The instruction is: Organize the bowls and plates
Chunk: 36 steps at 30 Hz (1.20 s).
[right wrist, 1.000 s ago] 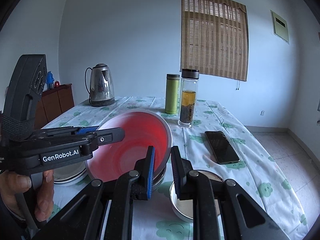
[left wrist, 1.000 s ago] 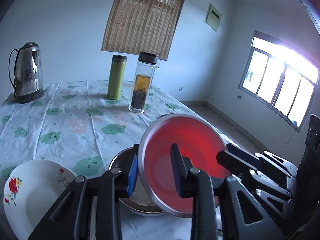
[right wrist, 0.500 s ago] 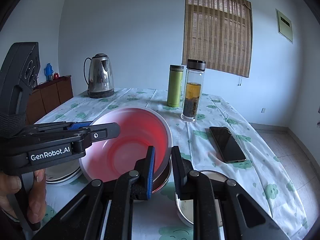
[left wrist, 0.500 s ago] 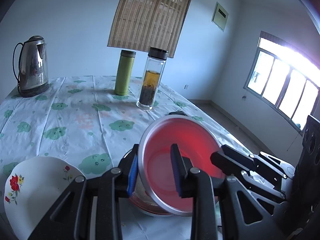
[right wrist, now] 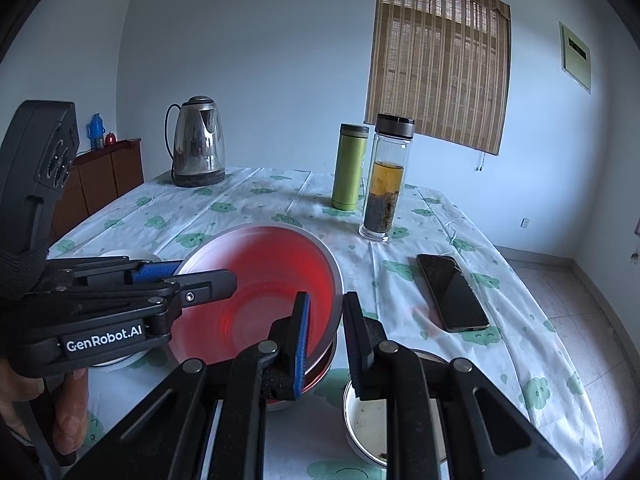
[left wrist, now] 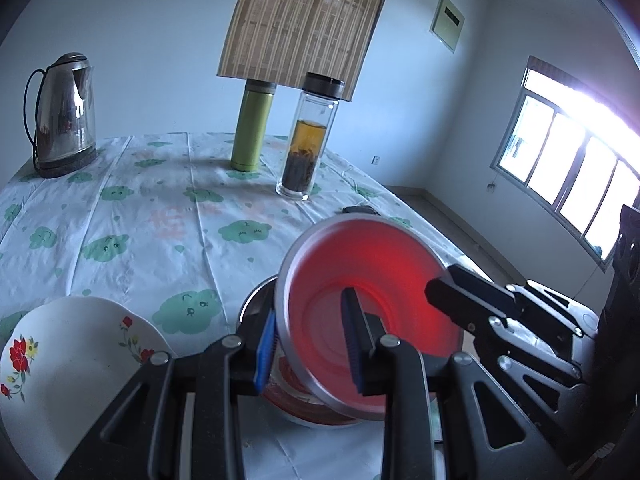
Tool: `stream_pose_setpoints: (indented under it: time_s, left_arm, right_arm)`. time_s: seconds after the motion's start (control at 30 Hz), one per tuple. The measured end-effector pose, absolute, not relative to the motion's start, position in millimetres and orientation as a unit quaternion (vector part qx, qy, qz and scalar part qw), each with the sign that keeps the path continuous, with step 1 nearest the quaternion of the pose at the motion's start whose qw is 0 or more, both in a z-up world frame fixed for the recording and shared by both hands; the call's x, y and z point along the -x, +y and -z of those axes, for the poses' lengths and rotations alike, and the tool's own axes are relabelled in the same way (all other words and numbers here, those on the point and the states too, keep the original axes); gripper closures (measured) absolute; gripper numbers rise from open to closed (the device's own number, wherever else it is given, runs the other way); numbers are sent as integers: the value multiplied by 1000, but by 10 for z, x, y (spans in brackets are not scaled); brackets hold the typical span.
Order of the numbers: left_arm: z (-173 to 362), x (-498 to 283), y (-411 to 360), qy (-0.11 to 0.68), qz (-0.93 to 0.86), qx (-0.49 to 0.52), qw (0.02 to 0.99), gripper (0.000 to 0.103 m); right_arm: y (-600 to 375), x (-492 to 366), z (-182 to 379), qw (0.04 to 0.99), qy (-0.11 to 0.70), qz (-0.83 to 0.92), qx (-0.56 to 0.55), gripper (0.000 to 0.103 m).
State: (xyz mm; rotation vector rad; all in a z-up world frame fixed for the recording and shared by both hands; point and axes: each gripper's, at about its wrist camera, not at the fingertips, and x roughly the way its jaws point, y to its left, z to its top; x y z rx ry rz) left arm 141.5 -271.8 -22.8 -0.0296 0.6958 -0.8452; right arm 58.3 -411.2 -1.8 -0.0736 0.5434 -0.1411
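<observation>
1. We see a red bowl [left wrist: 372, 312] with a grey metal rim, round and smooth inside, held tilted in the air over the near edge of the tabletop.
2. The left gripper [left wrist: 310, 346] is clamped on the bowl's rim: one blue ribbed pad presses outside the wall, the other inside.
3. The right gripper [right wrist: 325, 334] pinches the opposite rim the same way, its jaws nearly together on the thin wall.
4. Under the red bowl sits a metal bowl [left wrist: 260, 304] with a shiny rim and a red inside (we cannot tell whether the two touch).
5. A white plate [left wrist: 68, 364] with red painted flowers lies at the near left corner, glossy and shallow.
6. Just beside the right gripper's fingers a round steel dish [right wrist: 394, 412] rests at the near edge, with dark specks in it.
7. The tabletop wears a white cloth [left wrist: 132, 216], creased, printed with green clouds.
8. Toward the far edge stand a steel kettle [left wrist: 64, 108], a green matte flask [left wrist: 253, 128] and a clear glass bottle [left wrist: 306, 136] of amber tea with dark leaves.
9. A black phone [right wrist: 452, 292] lies flat near the right edge.
</observation>
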Motion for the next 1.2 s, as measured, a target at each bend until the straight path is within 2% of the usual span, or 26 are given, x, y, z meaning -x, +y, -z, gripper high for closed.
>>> stream_pose_setpoints:
  time_s: [1.2]
  left_arm:
    - [460, -1569, -2733, 404, 382, 12, 831, 76]
  right_arm:
    - [-4185, -907, 206, 934, 353, 43, 32, 83]
